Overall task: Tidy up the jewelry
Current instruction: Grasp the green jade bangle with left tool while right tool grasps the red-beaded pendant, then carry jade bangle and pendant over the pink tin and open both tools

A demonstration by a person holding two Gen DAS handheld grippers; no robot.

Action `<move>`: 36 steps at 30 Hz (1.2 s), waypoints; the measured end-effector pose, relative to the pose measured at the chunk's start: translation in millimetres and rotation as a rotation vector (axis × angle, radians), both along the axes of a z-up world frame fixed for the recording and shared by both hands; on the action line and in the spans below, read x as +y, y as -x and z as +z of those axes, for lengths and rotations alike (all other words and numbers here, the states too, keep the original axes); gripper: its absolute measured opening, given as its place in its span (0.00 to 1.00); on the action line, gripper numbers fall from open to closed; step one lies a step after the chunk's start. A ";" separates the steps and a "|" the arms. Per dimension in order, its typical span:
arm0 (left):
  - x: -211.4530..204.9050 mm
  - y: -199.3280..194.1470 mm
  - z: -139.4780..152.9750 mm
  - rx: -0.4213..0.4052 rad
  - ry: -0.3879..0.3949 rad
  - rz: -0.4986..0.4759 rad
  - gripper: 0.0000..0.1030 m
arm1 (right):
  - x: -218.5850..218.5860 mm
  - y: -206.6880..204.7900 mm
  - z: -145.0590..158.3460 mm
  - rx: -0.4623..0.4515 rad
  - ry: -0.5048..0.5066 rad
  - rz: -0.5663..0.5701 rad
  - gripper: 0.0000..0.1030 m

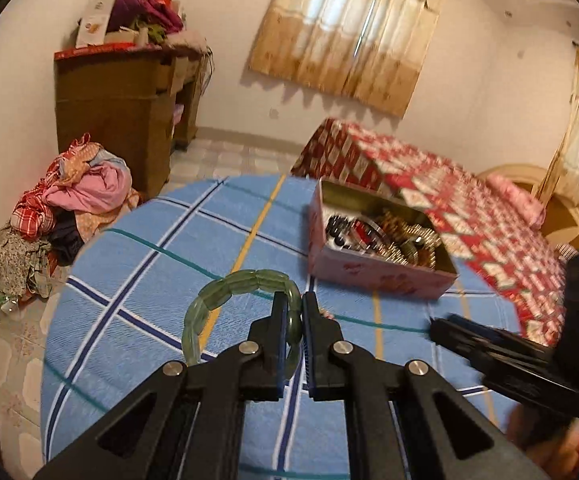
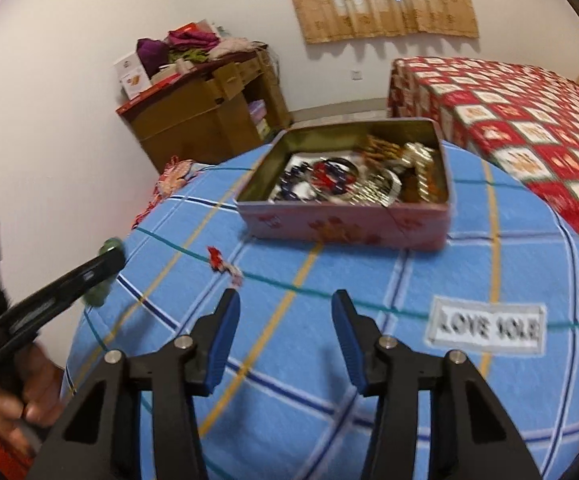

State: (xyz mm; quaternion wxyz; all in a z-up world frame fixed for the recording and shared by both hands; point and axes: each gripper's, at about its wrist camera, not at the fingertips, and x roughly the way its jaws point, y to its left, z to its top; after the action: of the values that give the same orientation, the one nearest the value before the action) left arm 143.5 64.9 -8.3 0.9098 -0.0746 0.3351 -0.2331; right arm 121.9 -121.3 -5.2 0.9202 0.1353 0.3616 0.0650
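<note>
The left gripper [image 1: 293, 312] has its fingers clamped on the green bracelet [image 1: 225, 292], held above the worktop [image 1: 137, 272]. The tin [image 1: 377, 272] lies ahead and right of them, nearer the right gripper [image 2: 285, 312], whose fingers stand apart, empty.

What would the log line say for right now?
left gripper: shut on green bracelet | right gripper: open, empty | tin: jewelry inside | red trinket: on cloth

tin [image 2: 345, 224] on table [image 2: 409, 380]; jewelry [image 2: 353, 180] in tin; bed [image 2: 529, 120] behind
</note>
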 end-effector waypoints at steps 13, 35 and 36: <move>12.8 3.9 5.8 -0.028 0.043 0.011 0.05 | 76.3 -83.8 -46.1 0.105 0.276 0.247 0.42; -9.5 46.8 31.0 -0.081 0.042 -0.035 0.06 | -28.1 37.4 49.3 -0.066 -0.139 0.007 0.08; -11.3 49.9 32.8 -0.085 0.042 -0.043 0.06 | -30.9 44.8 54.5 -0.083 -0.136 -0.006 0.08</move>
State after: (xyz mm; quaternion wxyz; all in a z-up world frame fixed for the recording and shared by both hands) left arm 93.6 53.5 24.5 0.9163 -0.0764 0.2927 -0.2624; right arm 77.1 -152.1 49.4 0.9232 0.1959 0.3174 0.0920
